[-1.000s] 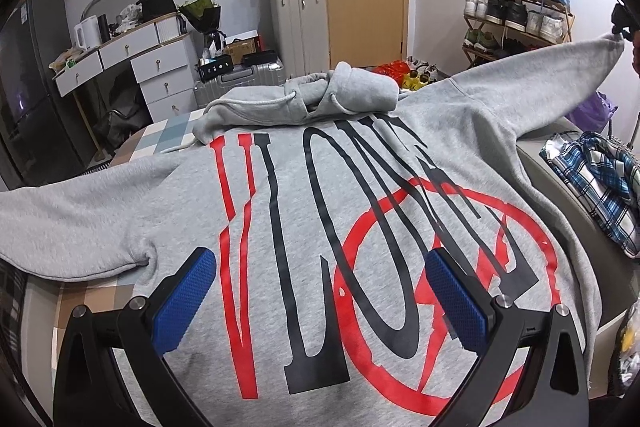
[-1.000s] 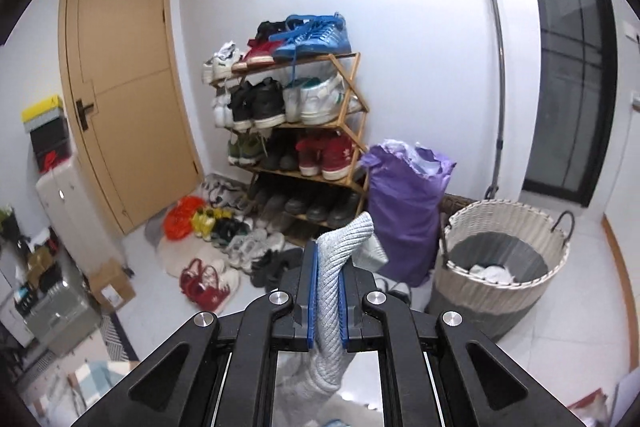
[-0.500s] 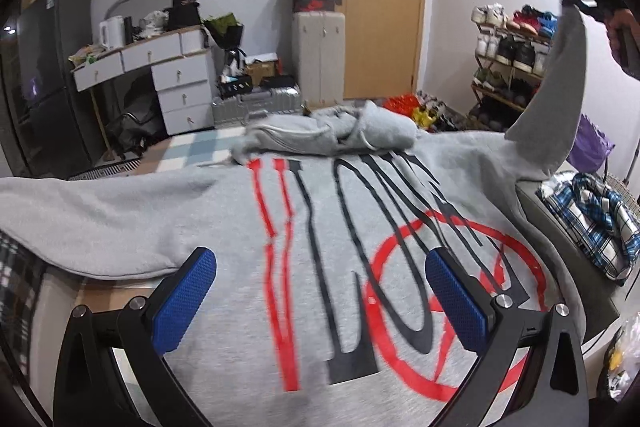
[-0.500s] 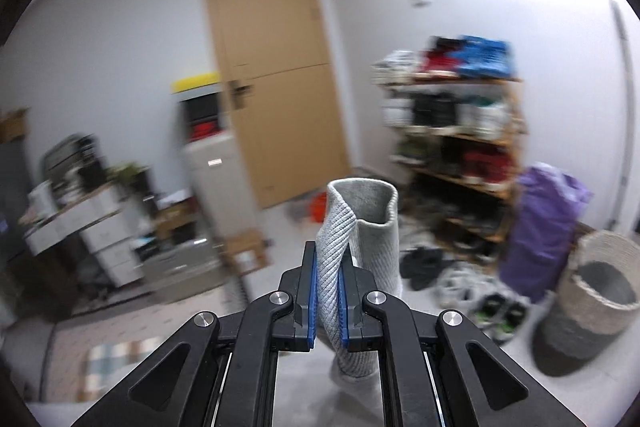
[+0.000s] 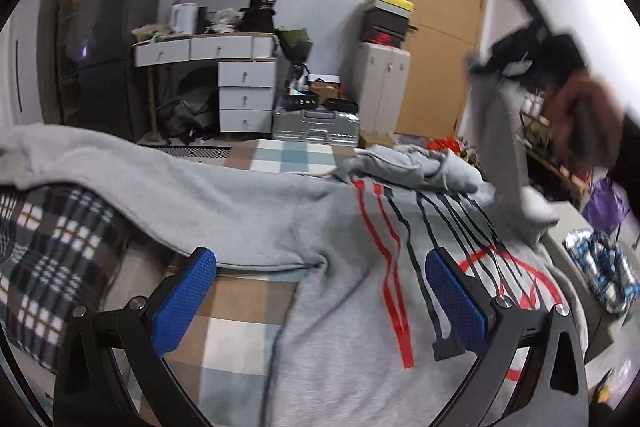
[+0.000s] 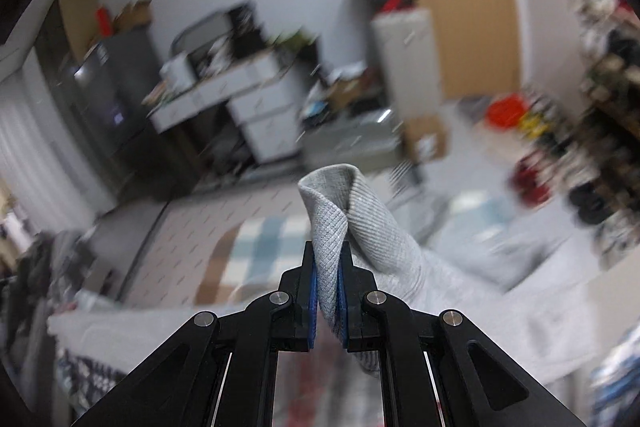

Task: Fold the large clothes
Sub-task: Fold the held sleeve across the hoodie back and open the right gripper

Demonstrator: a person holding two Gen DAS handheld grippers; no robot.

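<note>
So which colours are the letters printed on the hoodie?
Red and black on the grey hoodie; the left wrist view shows it best.

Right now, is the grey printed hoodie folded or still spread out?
Mostly spread: the grey printed hoodie lies flat, one sleeve cuff lifted, pinched in the right gripper.

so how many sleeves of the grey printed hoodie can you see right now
2. One long grey sleeve lies spread out to the left over the bed. The other grey sleeve is lifted on the right, its ribbed cuff pinched in the right gripper.

Even indoor light, fisheye-dark corners, heavy motion blur in right view
</note>
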